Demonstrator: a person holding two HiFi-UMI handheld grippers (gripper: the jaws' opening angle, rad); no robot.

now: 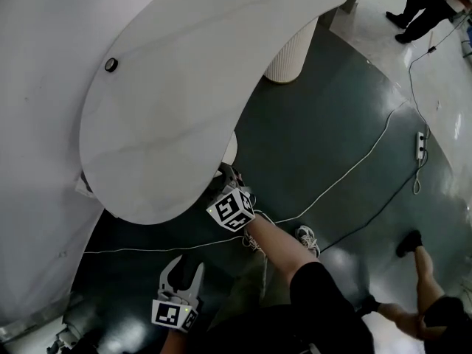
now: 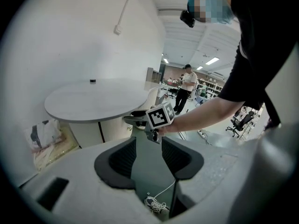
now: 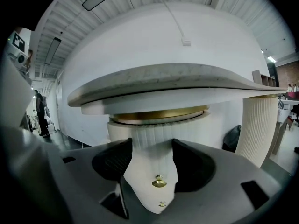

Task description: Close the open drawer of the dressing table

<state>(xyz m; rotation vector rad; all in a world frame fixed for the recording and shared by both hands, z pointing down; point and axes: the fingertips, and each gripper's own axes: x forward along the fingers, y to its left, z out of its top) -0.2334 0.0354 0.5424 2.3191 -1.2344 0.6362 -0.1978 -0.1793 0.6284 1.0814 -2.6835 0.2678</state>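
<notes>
A: How wide is the right gripper (image 3: 152, 148)?

B: Its jaws stand well apart and clamp nothing. The ribbed white drawer front (image 3: 150, 164) of the dressing table fills the gap between them.

A: And the handle?

B: A round brass knob (image 3: 159, 183) sits low in that gap, about midway between the two jaws. A smaller second knob (image 3: 161, 203) shows just below it.

A: Are the jaws touching the front?

B: I cannot tell. The front is very close, but no contact shows. How far the drawer stands out is also unclear from here.

A: Where is it all from above?

B: The right gripper is at the near edge of the oval white tabletop (image 1: 184, 87), reaching in under it. The drawer lies beneath that top, mostly hidden, just beyond the gripper. A fluted white leg (image 1: 291, 50) stands farther off to the right.

A: The left gripper (image 2: 148, 146)?

B: Its jaws are also spread and empty. Between them show only the dark floor (image 2: 145, 171), a white cable (image 2: 164, 189) and a shoe (image 2: 156, 204). It hangs nearer and to the left of the right gripper, clear of the table and pointing toward it.
</notes>
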